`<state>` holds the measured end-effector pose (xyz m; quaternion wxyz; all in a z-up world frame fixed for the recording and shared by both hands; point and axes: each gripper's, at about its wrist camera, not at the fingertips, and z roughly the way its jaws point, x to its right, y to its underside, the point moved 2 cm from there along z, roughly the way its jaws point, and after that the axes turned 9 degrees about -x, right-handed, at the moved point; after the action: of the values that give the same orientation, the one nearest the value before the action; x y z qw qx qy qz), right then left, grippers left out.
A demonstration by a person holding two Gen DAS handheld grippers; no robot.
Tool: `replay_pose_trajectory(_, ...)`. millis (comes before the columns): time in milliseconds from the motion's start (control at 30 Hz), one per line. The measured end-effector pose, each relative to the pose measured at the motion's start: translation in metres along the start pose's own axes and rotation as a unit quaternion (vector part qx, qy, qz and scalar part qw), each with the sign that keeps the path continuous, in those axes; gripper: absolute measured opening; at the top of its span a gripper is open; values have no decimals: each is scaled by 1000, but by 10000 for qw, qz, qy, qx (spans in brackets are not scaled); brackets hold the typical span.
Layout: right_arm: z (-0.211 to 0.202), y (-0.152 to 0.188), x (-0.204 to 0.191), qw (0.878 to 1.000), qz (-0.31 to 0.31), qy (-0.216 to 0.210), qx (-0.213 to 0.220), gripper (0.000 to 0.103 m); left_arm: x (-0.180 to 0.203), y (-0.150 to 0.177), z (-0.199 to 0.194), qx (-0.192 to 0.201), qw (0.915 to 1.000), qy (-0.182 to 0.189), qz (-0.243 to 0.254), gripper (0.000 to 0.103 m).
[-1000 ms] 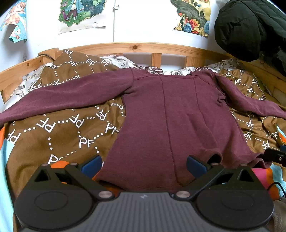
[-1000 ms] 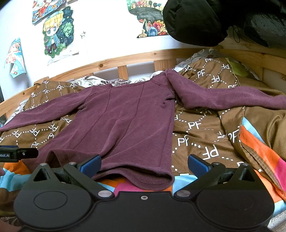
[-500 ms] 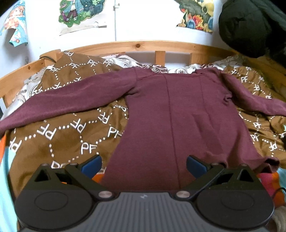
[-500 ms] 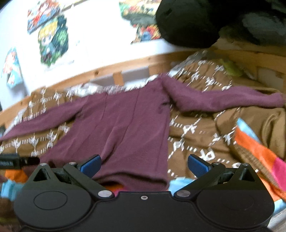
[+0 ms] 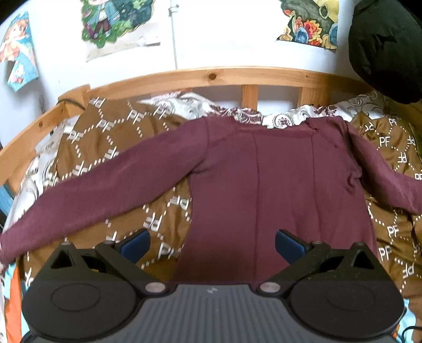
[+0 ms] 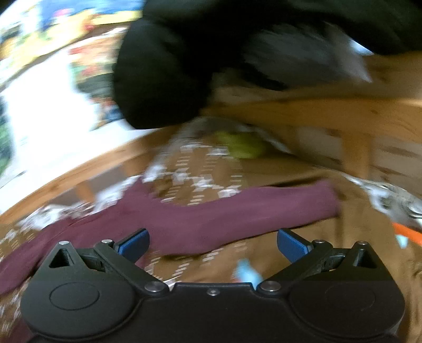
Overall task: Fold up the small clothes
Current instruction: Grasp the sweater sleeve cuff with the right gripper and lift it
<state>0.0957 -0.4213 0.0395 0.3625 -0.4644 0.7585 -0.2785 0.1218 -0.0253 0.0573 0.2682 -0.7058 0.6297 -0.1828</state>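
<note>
A maroon long-sleeved top (image 5: 263, 184) lies flat on the brown patterned bedspread (image 5: 110, 137), both sleeves spread out to the sides. My left gripper (image 5: 211, 244) hovers open over the lower left side of its body, nothing between the blue pads. The right wrist view is blurred; it shows the top's right sleeve (image 6: 237, 213) stretched across the bedspread. My right gripper (image 6: 212, 244) is open just in front of that sleeve, holding nothing.
A wooden bed rail (image 5: 211, 76) runs along the far side under a white wall with posters (image 5: 113, 21). A black jacket (image 6: 211, 52) hangs at the right above the rail. Patterned white pillows (image 5: 184, 105) lie behind the collar.
Both grippers moved forward from the hem. The left now sits higher over the body's left side. The right swung quickly right toward the right sleeve, blurring its view.
</note>
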Motion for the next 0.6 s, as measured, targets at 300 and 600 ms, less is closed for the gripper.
replay_pose_trajectory(300, 60, -13, 35, 9922, 783, 807, -542, 103, 69, -18, 25, -90, 9981, -28, 612, 102)
replay_pose_trajectory(600, 77, -13, 53, 9923, 639, 1056, 25, 78, 113, 5, 49, -410, 9965, 397, 610, 102)
